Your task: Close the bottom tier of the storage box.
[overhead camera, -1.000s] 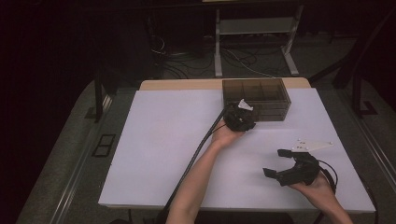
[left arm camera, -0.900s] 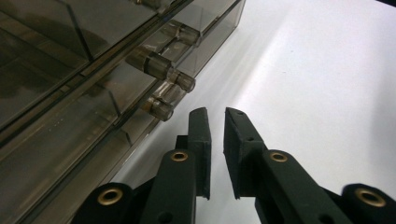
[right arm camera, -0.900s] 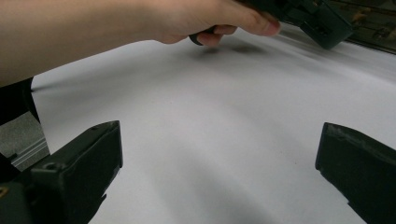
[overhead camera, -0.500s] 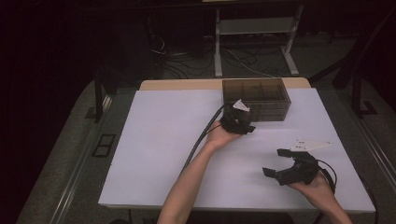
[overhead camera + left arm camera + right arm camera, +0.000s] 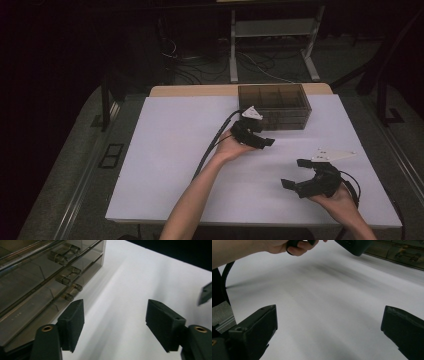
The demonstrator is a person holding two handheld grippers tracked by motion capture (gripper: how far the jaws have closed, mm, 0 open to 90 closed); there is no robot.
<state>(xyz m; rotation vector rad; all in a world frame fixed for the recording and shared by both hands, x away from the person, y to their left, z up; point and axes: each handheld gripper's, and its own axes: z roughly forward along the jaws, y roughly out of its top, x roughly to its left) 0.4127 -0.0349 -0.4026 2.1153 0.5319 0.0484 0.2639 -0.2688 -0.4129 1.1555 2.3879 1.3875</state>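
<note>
1. Your left claw [image 5: 264,141] sat just in front of the smoky drawer box [image 5: 275,106], upper middle of the high view. A second before, it was up against the box's front face; it had since drawn back toward you and lifted a little.

2. Its jaws had just been opening. In the left gripper view the two black pads [image 5: 72,323] stood well apart with bare white tabletop [image 5: 125,302] between them, so that claw [image 5: 115,327] held nothing.

3. The drawer box [image 5: 37,282] filled the upper left of that view. Its small round drawer knobs [image 5: 64,279] lay in a row down the front, apart from the pads. The drawers looked pushed in flush, though the tinted plastic made that hard to confirm.

4. I judged this to be a release: you had let go of a knob and backed off, so the push or pull on that drawer looked finished.

5. Your right claw [image 5: 299,174] rested at the lower right of the high view, in the same spot as a second before. Its jaws were spread wide over empty tabletop in the right gripper view, gripping nothing [image 5: 329,332].

6. Nothing else lay on the white tabletop near either claw, so the box stayed the thing to work on.
</note>
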